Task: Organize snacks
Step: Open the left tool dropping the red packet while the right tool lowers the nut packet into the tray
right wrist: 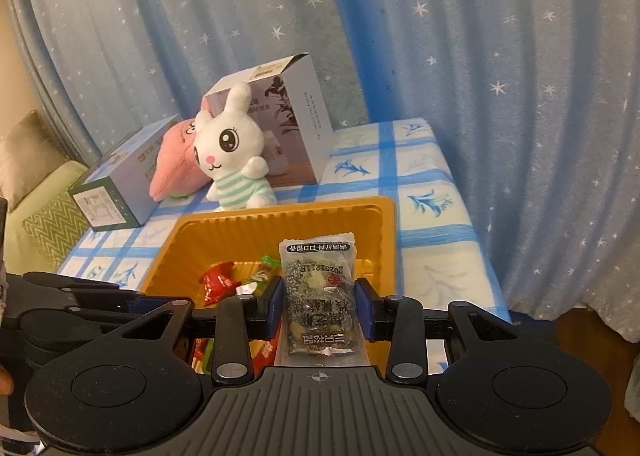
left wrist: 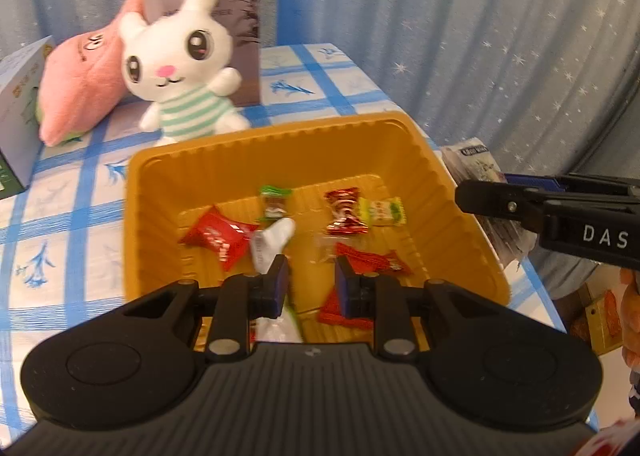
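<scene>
Several wrapped candies [left wrist: 340, 211] lie in the orange tray [left wrist: 160, 191], where the left gripper [left wrist: 311, 276] hangs with its jaws apart, empty. The right gripper [right wrist: 320, 296] clamps a clear snack packet [right wrist: 318, 288] above the tray's near right part.

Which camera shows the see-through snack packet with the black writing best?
The right wrist view: the snack packet sits front and centre between the right gripper fingers, its printing readable. The left wrist view catches only its edge beyond the yellow tray, partly hidden by that gripper.
</scene>
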